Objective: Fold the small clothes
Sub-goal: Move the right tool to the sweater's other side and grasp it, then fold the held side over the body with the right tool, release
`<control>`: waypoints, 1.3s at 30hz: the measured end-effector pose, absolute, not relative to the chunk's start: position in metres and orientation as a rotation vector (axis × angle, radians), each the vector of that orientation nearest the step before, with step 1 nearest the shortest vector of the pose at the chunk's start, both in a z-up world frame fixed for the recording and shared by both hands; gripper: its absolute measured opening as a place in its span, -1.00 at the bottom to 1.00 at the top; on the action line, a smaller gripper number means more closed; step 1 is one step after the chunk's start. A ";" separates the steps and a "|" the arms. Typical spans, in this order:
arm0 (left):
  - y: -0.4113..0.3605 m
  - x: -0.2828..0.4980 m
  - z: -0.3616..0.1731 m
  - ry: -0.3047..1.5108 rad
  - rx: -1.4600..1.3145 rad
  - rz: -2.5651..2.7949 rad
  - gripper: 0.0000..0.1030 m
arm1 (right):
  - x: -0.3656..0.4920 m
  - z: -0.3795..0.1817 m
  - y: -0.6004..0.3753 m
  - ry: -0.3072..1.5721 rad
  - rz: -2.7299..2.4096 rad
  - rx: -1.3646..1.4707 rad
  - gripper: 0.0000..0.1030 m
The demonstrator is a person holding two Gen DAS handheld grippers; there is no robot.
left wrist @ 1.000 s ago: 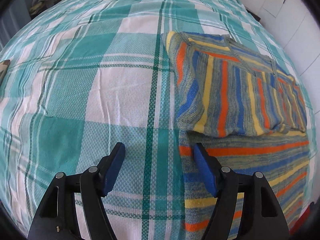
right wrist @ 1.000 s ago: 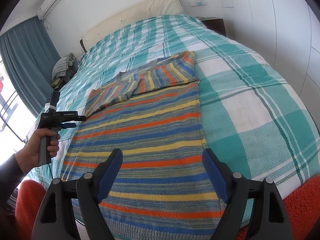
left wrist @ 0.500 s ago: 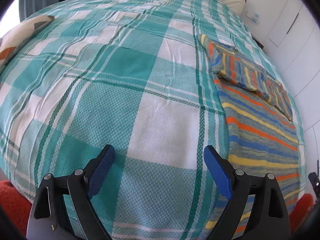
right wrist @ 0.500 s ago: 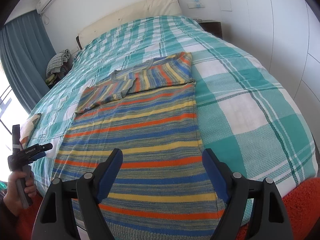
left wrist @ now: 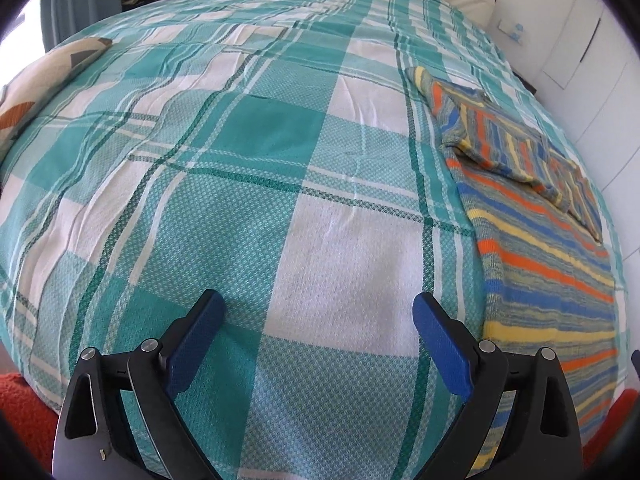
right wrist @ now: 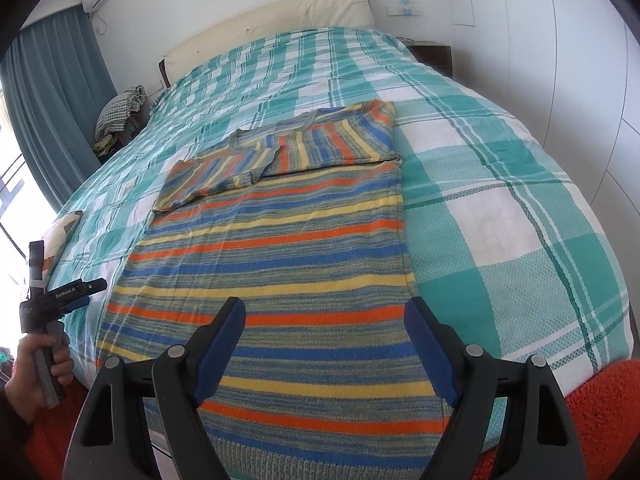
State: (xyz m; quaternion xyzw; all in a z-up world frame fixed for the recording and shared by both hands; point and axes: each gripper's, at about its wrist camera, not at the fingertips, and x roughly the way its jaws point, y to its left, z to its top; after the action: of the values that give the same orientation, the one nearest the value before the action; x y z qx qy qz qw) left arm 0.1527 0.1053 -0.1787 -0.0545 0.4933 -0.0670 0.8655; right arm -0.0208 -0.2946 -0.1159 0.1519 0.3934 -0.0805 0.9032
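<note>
A striped knit sweater in orange, blue, yellow and grey lies flat on the bed, hem toward me, with both sleeves folded across its chest. It also shows in the left wrist view at the right. My right gripper is open and empty above the hem end. My left gripper is open and empty over bare bedspread, left of the sweater. It also shows in the right wrist view, held in a hand off the bed's left edge.
The bed has a teal and white plaid cover and a cream headboard. A patterned cushion lies at the left edge. Red fuzzy fabric lies at the foot. White wardrobe doors stand at the right.
My left gripper has pulled back and leftward away from the folded sleeve to the bed's left side and opened wider. The right gripper has barely moved.
</note>
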 end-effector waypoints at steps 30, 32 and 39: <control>0.099 0.161 -0.184 1.044 -0.094 -0.126 0.99 | 0.288 -0.170 -0.328 1.009 0.095 0.788 -0.12; 0.098 0.161 -0.185 1.044 -0.091 -0.122 0.99 | 0.297 -0.178 -0.325 1.042 0.083 0.771 -0.36; 0.098 0.161 -0.185 1.041 -0.092 -0.116 0.99 | 0.299 -0.131 -0.305 0.863 0.074 0.485 -0.95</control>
State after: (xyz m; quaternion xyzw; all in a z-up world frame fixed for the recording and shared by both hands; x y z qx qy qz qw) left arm 0.1606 0.0981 -0.1848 -0.0441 0.4967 -0.0556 0.8650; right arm 0.2989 -0.3048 -0.1306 0.2326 0.4139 0.0357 0.8794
